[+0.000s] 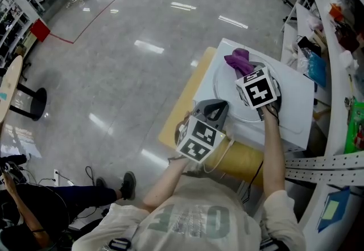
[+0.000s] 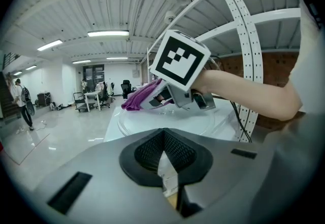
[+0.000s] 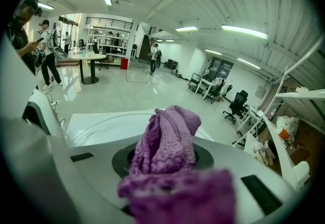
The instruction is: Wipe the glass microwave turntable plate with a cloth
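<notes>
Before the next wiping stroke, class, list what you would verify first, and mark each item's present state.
1. Right gripper fingers shut on the cloth: ok.
2. Cloth above the glass plate: ok.
3. Cloth pressing on the glass: cannot tell.
4. Left gripper fingers together, near the plate's rim: ok.
5. Left gripper steadying the plate: cannot tell.
6. Plate lying flat on the white board: ok.

Purple cloth (image 2: 138, 98) in right gripper (image 2: 154, 99)
</notes>
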A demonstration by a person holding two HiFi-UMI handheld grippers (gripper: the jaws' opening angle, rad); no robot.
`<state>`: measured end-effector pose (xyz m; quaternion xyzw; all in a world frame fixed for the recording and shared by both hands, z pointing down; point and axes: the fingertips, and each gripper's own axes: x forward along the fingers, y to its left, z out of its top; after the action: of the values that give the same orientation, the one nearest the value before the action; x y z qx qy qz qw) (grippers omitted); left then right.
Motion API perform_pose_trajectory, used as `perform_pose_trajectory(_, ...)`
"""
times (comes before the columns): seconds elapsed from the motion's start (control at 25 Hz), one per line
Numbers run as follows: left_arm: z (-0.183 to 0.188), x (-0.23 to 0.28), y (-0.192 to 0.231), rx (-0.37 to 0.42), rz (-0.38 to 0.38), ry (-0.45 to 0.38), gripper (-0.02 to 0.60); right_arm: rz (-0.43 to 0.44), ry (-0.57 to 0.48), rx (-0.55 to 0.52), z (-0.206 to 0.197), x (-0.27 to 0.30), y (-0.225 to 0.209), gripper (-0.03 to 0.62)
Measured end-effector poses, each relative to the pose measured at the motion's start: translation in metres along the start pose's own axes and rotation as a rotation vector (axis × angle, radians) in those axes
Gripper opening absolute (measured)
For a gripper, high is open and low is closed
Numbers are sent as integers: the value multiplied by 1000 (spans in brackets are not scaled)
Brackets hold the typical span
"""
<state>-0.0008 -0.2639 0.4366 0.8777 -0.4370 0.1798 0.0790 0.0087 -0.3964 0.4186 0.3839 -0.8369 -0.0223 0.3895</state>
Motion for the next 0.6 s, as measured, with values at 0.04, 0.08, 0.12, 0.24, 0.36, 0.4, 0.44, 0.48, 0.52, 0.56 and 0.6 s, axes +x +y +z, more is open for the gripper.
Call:
perform_pose_trajectory(0.04,0,0,0,-1,2,0,0,12,-3,-13,0,-4,8,57)
perform_pose_trajectory(0.08,0,-1,1,-1,3,-1,0,26,-7,-26,1,-7,16,57)
perform_pose_trajectory(0.12,0,-1,1,0,4,-1,0,42,-13,-38,2,-11,23,57)
perform_pose_trajectory(0.24,0,-1,2,2,5,-1,0,90,-49,-64,6,-19,41,57)
perform_pose_trajectory(0.36,-1,-1,2,1,6,-3,0,127,-42,-73,1,-28,58,57)
perform_pose_trajectory(0.4,-1,-1,1,0,6,-3,0,140,-36,-75,-2,-31,63,57)
perform_pose_trajectory(0.44,-1,-1,1,1,4,-3,0,152,-34,-77,-3,-34,68,57)
perform_pose_trajectory(0.48,0,-1,1,2,2,-2,0,163,-35,-81,-4,-37,73,57)
perform_pose_trajectory(0.52,0,-1,1,3,2,-1,0,173,-38,-85,-4,-40,77,57)
perform_pose_trajectory(0.56,-1,-2,1,4,2,-1,0,183,-41,-89,-3,-41,80,57)
perform_pose_trajectory(0.6,-1,-3,2,4,3,-1,0,194,-41,-92,-3,-43,84,57)
